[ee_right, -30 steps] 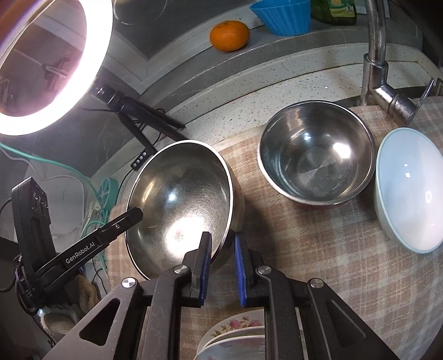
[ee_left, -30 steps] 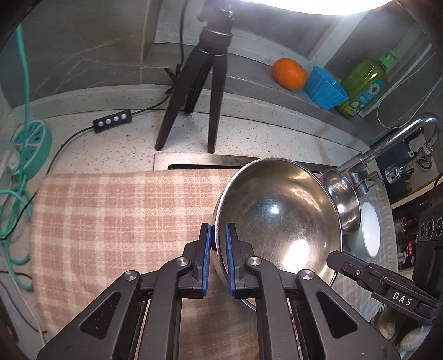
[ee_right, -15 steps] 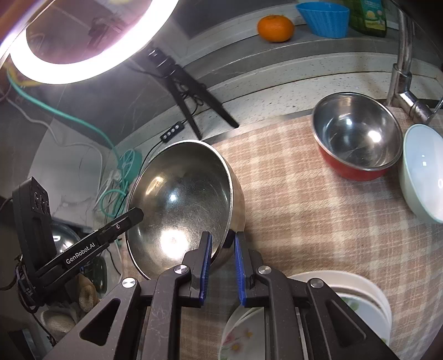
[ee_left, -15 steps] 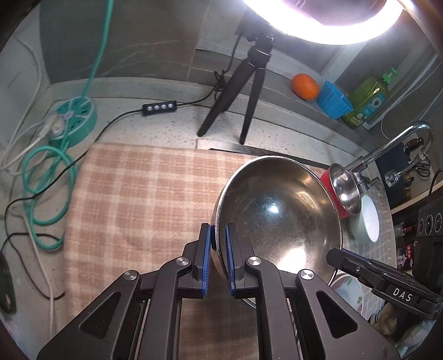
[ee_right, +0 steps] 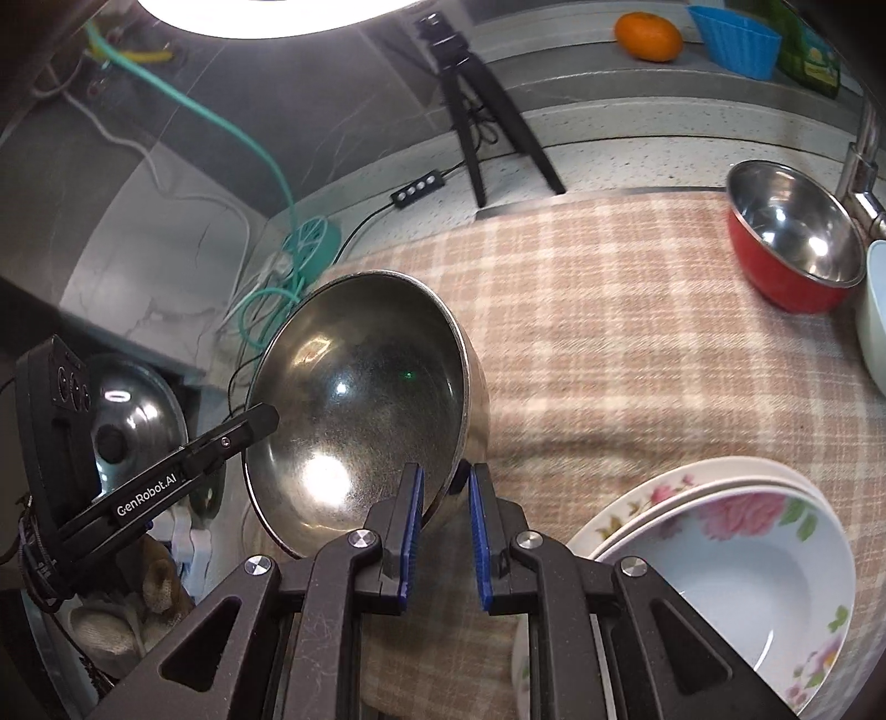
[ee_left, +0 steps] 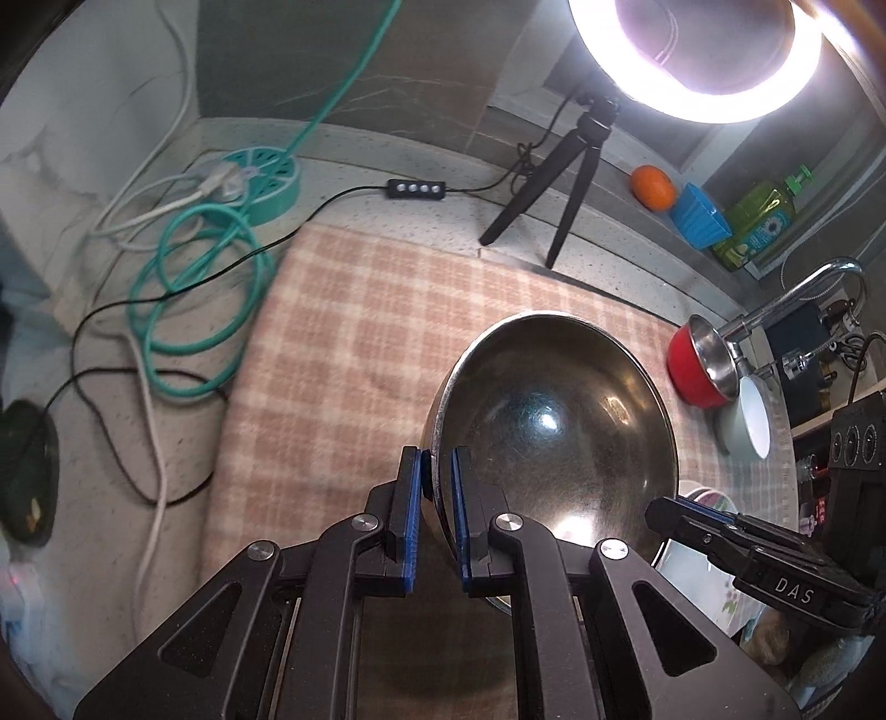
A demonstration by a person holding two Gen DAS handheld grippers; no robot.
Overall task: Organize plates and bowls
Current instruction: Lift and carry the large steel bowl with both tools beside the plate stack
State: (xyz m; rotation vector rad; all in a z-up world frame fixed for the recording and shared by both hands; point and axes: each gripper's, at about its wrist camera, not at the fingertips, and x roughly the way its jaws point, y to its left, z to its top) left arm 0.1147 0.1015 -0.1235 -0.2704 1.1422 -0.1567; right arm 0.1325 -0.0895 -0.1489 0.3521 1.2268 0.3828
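Plaid cloth covers the counter. Ring light on black tripod at back. Teal cable coil left of cloth. Orange, blue cup, green soap bottle on ledge; faucet right.

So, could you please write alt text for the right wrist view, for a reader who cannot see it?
The right tool grips the near rim of a large steel bowl, tilted above a plaid cloth, with the left tool at its opposite rim. Stacked floral plates lie near right; a red steel-lined bowl sits far right.
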